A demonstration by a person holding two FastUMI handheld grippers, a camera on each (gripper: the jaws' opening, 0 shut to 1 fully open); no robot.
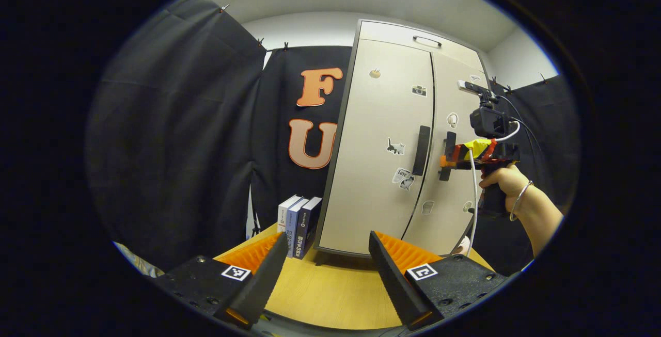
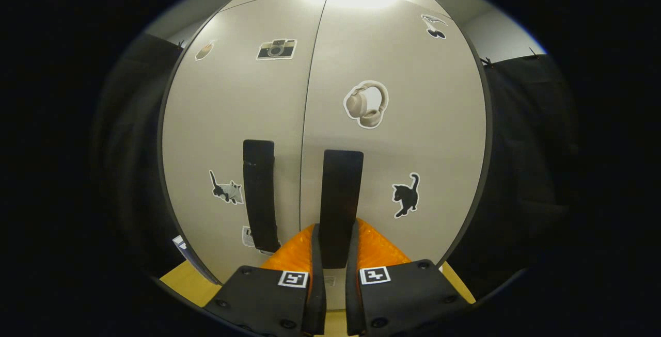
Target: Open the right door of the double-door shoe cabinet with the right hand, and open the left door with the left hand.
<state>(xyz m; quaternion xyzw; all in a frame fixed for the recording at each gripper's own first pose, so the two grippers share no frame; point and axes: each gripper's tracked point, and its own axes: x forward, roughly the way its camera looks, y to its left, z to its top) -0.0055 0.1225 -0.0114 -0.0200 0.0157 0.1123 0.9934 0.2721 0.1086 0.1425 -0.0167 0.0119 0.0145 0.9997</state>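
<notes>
While the right claw (image 2: 334,254) grips the tall right handle (image 2: 341,197), both doors are shut. The left claw (image 1: 328,270), wide open, sits well back from the left handle (image 1: 422,150).

Counts: 1 shoe cabinet (image 1: 382,135), 2 doors, 2 handles, 1 per door. 3 books (image 1: 298,221) upright at table (image 1: 330,295) far-left edge. 2 cat stickers, 1 camera sticker, 1 headphones sticker.
</notes>
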